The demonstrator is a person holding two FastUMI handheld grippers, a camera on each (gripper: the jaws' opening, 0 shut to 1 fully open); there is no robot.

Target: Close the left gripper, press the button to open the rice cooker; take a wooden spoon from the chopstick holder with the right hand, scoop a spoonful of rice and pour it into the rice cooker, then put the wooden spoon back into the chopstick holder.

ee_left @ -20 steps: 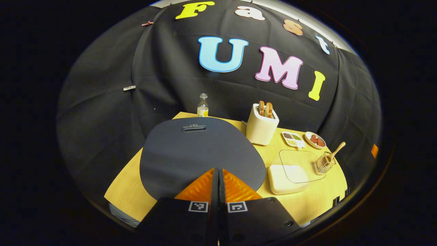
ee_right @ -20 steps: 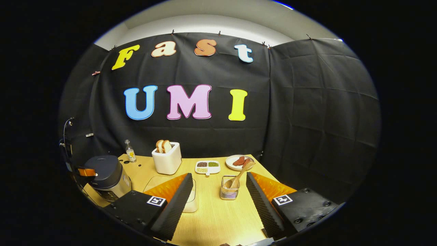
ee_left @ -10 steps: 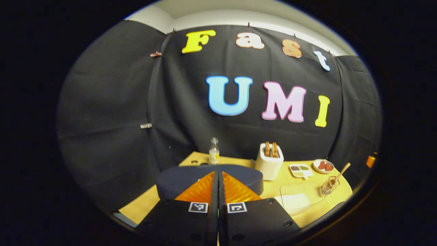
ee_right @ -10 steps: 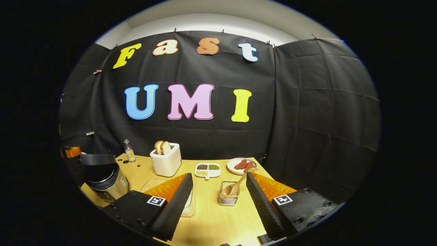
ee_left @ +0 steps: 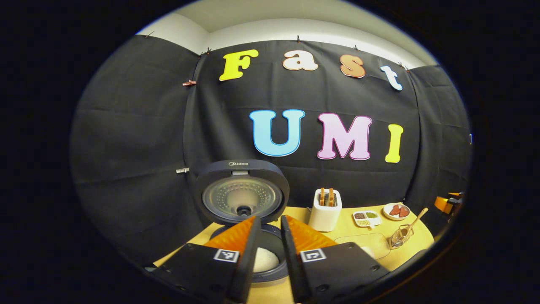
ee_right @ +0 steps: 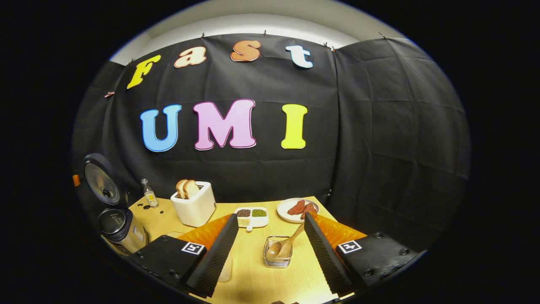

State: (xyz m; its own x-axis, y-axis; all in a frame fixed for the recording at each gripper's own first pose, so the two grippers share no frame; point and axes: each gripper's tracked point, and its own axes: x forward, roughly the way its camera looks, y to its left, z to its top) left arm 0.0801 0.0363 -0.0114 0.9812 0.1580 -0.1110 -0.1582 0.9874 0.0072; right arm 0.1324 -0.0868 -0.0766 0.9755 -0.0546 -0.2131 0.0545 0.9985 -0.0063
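One wooden spoon (ee_right: 288,244) stands in the wire chopstick holder (ee_right: 277,257) on the tabletop (ee_right: 261,278), bowl down, handle slanting up to the right toward the plate. My right hand-held gripper (ee_right: 268,257) hangs wide apart before it. My left hand-held gripper (ee_left: 266,253), fingers slightly apart, hovers over the rice cooker (ee_left: 244,198), whose lid stands upright.

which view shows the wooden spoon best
The right gripper view: the spoon is close and centred, leaning in the wire holder between the open right hand-held gripper fingers, bowl down. In the left gripper view the spoon is small and far off near the table's right edge.
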